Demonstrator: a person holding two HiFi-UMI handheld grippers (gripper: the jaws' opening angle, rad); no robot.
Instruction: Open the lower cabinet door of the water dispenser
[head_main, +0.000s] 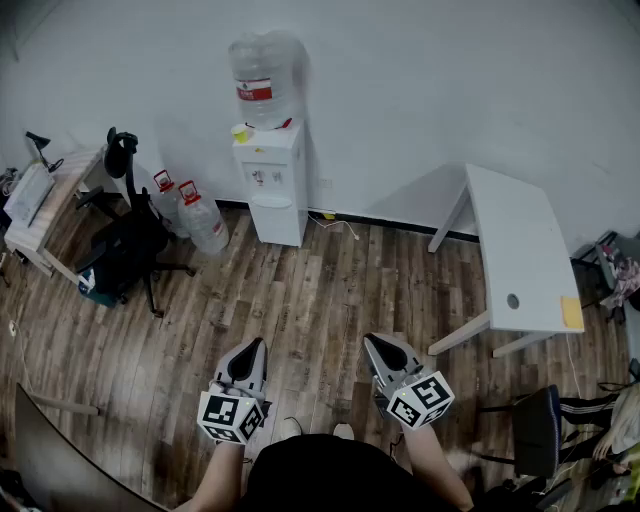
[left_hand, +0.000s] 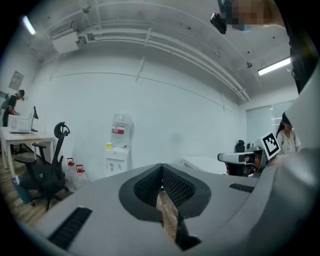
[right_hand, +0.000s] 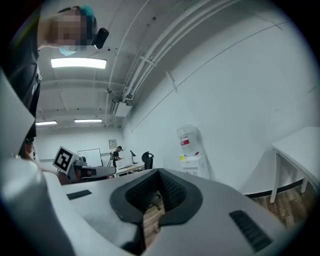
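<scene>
All 3 views face the far water dispenser (head_main: 272, 185).

Right gripper (right_hand: 159, 172) jaws together, empty; water dispenser (right_hand: 194, 162) well ahead, against wall (right_hand: 240, 90)

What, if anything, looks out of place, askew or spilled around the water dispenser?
Nothing looks spilled or damaged. The only untidy thing is a loose cable trailing over the floor just right of the water dispenser.

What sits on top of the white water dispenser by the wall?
A large clear bottle with a red label stands on the water dispenser, with a small yellow object beside it. The bottle's mouth is hidden inside the top.
</scene>
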